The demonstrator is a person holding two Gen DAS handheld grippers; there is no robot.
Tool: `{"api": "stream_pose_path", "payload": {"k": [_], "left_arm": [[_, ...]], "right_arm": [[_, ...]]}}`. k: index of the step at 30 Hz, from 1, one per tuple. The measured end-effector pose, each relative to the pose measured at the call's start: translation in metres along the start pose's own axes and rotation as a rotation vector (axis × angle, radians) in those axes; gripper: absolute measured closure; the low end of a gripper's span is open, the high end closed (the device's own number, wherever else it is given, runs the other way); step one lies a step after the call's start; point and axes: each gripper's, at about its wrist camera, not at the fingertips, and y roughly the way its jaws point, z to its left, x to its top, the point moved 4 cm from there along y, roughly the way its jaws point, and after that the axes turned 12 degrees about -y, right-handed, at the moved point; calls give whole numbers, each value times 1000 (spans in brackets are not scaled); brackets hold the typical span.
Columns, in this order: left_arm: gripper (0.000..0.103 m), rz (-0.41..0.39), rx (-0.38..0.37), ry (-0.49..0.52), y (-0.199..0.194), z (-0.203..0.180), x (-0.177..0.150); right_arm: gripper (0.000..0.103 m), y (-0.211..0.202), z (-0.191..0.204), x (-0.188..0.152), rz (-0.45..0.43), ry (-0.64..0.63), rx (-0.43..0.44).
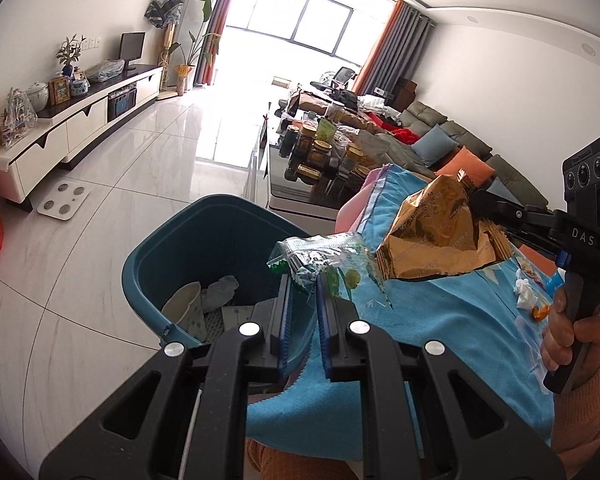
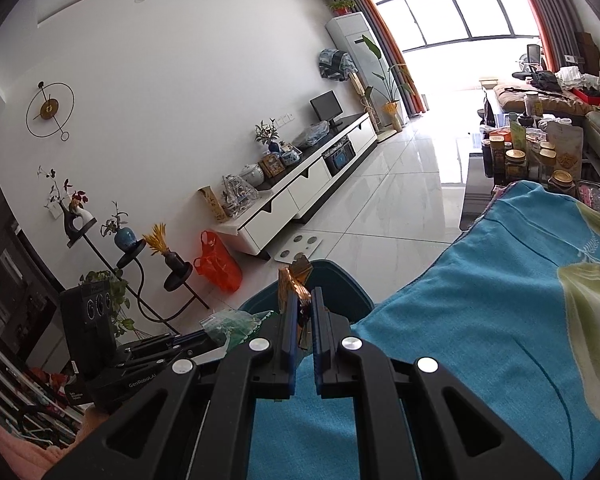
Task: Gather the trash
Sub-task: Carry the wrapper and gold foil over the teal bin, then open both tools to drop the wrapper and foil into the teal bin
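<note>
My left gripper [image 1: 303,280] is shut on a crumpled green-and-clear plastic wrapper [image 1: 320,258], held at the near right rim of a blue trash bin [image 1: 148,256]. The bin holds a paper cup [image 1: 186,308] and crumpled white paper. My right gripper [image 1: 478,200] is shut on a gold-brown snack wrapper [image 1: 432,232], held in the air just right of the bin, over a blue cloth [image 1: 440,340]. In the right wrist view that gripper [image 2: 304,294] pinches the gold wrapper [image 2: 294,280] over the bin's rim [image 2: 348,284]; the left gripper [image 2: 198,338] with the green wrapper [image 2: 232,322] shows at lower left.
More scraps, white tissue [image 1: 524,296] and an orange bit [image 1: 540,312], lie on the blue cloth at right. A low table crowded with jars [image 1: 320,156] stands beyond the cloth, a sofa [image 1: 452,144] behind it. A white TV cabinet [image 1: 80,120], a floor scale [image 1: 63,201] and an orange bag [image 2: 216,264] stand along the left wall.
</note>
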Motion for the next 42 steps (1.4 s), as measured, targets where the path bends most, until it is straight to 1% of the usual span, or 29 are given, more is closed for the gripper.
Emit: {"api": "stream_pose_path", "payload": {"k": [10, 14, 20, 29, 34, 42], "left_arm": [[90, 21, 69, -40, 19, 32, 4], [90, 30, 104, -45, 31, 36, 3], [90, 61, 129, -68, 51, 45, 0], [90, 100, 153, -89, 82, 49, -3], [88, 131, 147, -116, 102, 53, -2], [86, 174, 148, -137, 132, 59, -5]], "right_arm": [[98, 47, 7, 2, 71, -12, 3], [98, 62, 6, -1, 98, -8, -2], [98, 82, 2, -6, 139, 15, -15], [98, 106, 2, -13, 198, 37, -27], [96, 114, 5, -16, 226, 39, -24], [95, 114, -1, -22, 242, 70, -22]]}}
